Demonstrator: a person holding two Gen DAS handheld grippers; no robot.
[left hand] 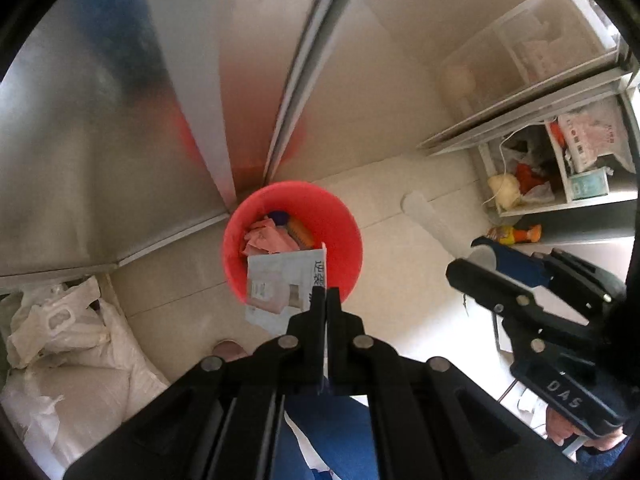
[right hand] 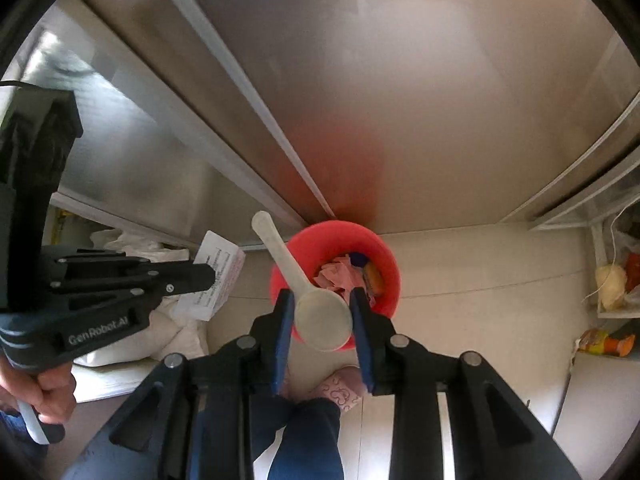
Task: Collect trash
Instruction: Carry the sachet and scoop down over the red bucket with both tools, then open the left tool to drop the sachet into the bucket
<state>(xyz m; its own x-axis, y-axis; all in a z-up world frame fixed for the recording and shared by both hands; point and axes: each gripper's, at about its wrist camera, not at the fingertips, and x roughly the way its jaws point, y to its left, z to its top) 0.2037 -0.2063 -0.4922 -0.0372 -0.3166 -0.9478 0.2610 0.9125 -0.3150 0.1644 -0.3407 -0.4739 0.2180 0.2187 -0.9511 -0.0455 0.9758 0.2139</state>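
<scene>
A red bin (left hand: 344, 236) (right hand: 384, 252) stands on the tiled floor against a steel cabinet, with pink wrappers (left hand: 266, 238) and other rubbish inside. My left gripper (left hand: 327, 294) is shut on a flat printed paper packet (left hand: 280, 284) that hangs above the bin's near rim. The same packet (right hand: 218, 276) shows at the left gripper's tip (right hand: 210, 276) in the right wrist view. My right gripper (right hand: 323, 300) is shut on the bowl of a white plastic scoop (right hand: 322, 318), whose handle points up and left over the bin's edge. The right gripper (left hand: 476, 260) and scoop handle (left hand: 432, 216) also show in the left wrist view.
White sacks and bags (left hand: 68, 344) lie at the left of the bin. Shelves (left hand: 560, 168) with bags and boxes stand at the right, with an orange toy (right hand: 608, 342) on the floor. A person's blue trouser leg (right hand: 308, 436) and pink slipper (right hand: 340, 394) are below the grippers.
</scene>
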